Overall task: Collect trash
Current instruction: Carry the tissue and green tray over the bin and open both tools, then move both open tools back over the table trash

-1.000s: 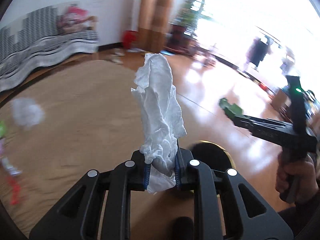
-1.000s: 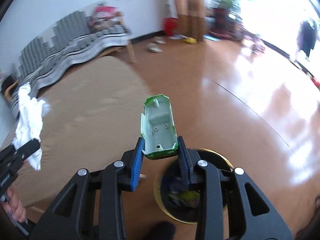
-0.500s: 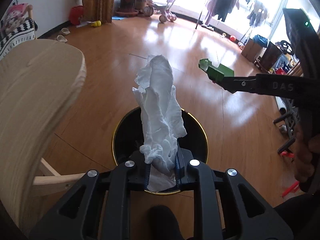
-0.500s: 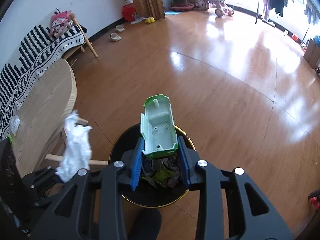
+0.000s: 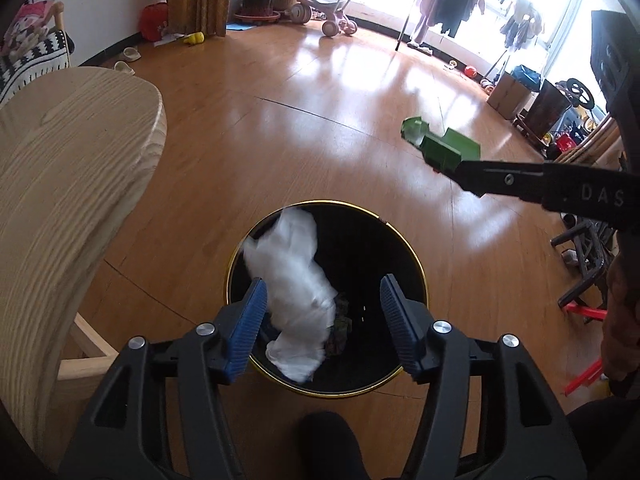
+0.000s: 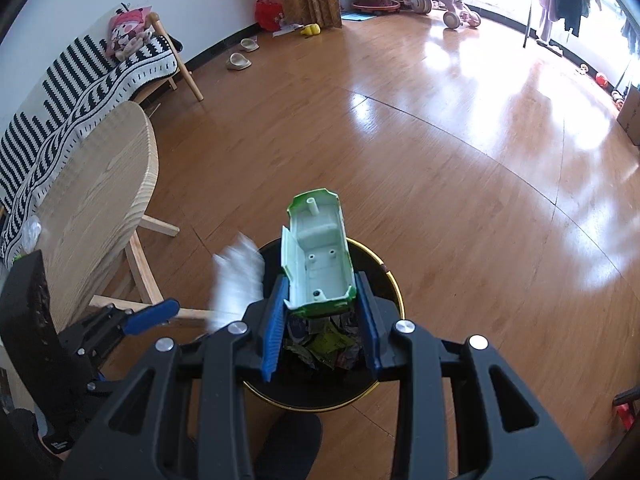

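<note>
A black bin with a gold rim [image 5: 412,256] [image 6: 394,284] stands on the wooden floor below both grippers. My left gripper [image 5: 322,292] is over it, its jaws opening. The white crumpled tissue [image 5: 296,280] [image 6: 238,280] is blurred between the pads, free of them and falling into the bin. My right gripper [image 6: 322,296] is shut on a green and white plastic toy shell [image 6: 318,258] [image 5: 442,146] held above the bin's far side. Wrappers [image 6: 320,344] lie inside the bin.
A round light-wood table [image 5: 60,184] [image 6: 96,204] stands left of the bin, with a striped sofa [image 6: 72,84] behind it. A dark foot [image 5: 326,440] is just below the bin. A person's hand [image 5: 620,312] grips the right tool. Toys, plants and a clothes rack line the far wall.
The left jaws have opened and the tissue has dropped out of them toward the bin. Earlier both grippers swung from over the table to above the bin. The right grip on the shell is unchanged.
</note>
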Demonstrator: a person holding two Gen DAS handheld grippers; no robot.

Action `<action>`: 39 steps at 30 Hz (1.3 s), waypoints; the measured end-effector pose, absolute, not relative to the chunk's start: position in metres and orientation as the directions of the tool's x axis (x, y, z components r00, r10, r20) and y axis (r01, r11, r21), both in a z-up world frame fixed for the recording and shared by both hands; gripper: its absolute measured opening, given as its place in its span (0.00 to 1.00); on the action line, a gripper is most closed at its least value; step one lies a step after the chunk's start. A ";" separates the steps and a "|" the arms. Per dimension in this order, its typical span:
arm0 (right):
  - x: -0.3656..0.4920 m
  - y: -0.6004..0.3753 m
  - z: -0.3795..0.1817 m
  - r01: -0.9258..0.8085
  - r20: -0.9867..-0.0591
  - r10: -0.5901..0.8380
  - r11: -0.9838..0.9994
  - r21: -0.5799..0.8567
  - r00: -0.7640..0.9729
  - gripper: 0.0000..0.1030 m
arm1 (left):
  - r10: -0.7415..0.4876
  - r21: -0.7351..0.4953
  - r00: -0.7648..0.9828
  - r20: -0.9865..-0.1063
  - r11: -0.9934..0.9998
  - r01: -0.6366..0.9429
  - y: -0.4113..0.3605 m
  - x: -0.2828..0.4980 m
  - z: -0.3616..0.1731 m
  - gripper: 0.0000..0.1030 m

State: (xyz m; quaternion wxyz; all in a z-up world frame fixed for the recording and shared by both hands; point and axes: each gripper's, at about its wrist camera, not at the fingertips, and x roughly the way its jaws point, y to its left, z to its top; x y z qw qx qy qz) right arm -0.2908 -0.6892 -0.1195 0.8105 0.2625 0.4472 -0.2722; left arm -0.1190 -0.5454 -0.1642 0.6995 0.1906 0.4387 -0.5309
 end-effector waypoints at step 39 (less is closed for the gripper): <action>0.025 -0.400 -0.053 0.092 -0.812 0.114 0.975 0.202 0.573 0.80 | -0.229 0.067 0.698 -0.679 0.927 0.370 -0.078 0.168 -0.020 0.91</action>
